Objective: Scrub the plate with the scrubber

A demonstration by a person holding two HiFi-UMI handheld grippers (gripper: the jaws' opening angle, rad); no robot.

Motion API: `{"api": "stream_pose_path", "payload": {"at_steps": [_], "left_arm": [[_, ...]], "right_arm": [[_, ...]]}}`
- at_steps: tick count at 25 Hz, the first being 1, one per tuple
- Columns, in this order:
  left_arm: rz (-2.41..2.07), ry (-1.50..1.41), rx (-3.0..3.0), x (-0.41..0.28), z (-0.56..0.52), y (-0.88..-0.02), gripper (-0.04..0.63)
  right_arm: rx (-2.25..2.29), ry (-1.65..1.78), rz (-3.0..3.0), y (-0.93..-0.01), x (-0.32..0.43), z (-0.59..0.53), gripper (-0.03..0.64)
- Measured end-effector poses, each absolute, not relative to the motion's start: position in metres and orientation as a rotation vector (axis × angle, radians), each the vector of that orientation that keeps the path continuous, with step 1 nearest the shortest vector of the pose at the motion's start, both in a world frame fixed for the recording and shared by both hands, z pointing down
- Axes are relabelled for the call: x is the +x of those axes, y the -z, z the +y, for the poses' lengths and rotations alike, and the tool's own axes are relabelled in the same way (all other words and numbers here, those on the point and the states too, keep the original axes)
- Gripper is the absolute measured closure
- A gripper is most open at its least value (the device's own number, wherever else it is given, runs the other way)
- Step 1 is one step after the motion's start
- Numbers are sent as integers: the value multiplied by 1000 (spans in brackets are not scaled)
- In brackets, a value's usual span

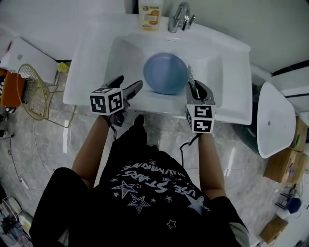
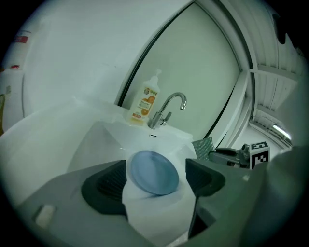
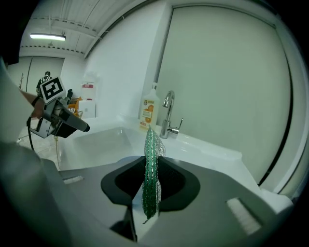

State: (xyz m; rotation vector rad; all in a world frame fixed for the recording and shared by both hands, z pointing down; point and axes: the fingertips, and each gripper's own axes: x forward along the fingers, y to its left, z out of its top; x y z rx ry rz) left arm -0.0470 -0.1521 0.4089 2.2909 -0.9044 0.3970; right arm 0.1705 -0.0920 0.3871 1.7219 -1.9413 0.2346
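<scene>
A round blue plate (image 1: 165, 73) lies in the white sink (image 1: 96, 53), toward its near wall; it also shows between the left jaws as the plate (image 2: 154, 172). My left gripper (image 1: 131, 88) hovers over the sink's front left rim, open and empty. My right gripper (image 1: 197, 89) is above the front right rim, shut on a thin green glittery scrubber (image 3: 151, 171) that stands upright between the jaws. In the head view the scrubber (image 1: 190, 77) sits just right of the plate, apart from it.
A chrome tap (image 1: 179, 18) and an orange soap bottle (image 1: 150, 13) stand at the sink's back edge. A yellow wire rack (image 1: 34, 91) is on the floor at the left, a white basin (image 1: 275, 118) and cardboard boxes (image 1: 285, 164) at the right.
</scene>
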Motion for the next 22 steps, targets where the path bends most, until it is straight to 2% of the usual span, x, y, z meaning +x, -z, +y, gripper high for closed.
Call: {"api": "stream_pose_path", "payload": {"at_steps": [9,22], "left_arm": [[-681,-516,2186,-9,-243,-473,231],[-512,-704,1994,24,-251,-581,271]], "right_arm": [[1666,-260,-1830,-414,161,-178,514],[1460,-334,-1688,-489,155,-212,512]]}}
